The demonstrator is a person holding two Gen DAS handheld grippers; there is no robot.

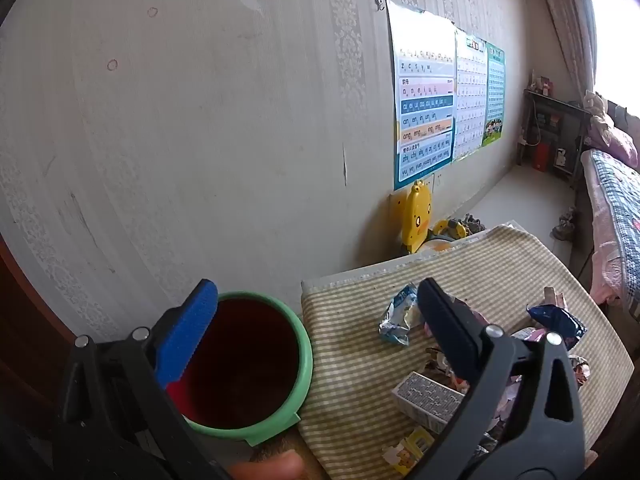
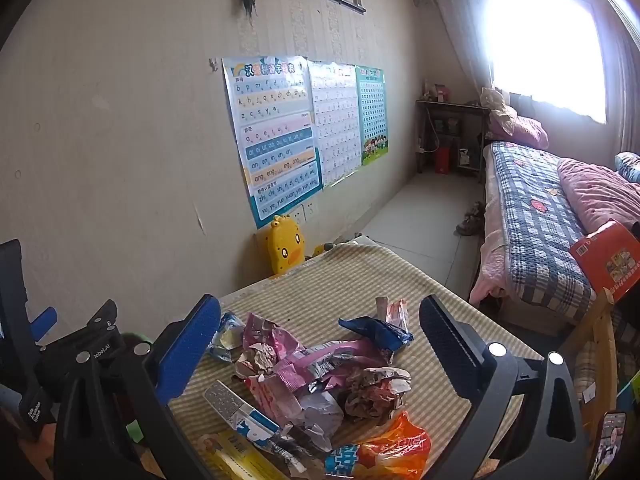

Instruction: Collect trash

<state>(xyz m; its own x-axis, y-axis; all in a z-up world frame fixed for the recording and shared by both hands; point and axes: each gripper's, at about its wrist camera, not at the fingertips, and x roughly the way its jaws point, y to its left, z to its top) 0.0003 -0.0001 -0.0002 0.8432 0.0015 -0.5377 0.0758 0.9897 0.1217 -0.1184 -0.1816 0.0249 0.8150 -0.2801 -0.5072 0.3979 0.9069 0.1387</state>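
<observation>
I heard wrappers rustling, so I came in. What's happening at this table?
A person is holding a gripper in each hand to collect trash. Both are open and holding nothing. The left gripper hovers between the green-rimmed bin and the table edge. The right gripper hangs over the pile of wrappers on the striped tablecloth. From what shows, nothing has been picked up yet.

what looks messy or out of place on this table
A heap of crumpled wrappers and a flattened small carton lies strewn over the striped tablecloth, none of it in the green-rimmed bin beside the table. The cloth's far edge looks frayed. Both grippers are open and empty.
</observation>
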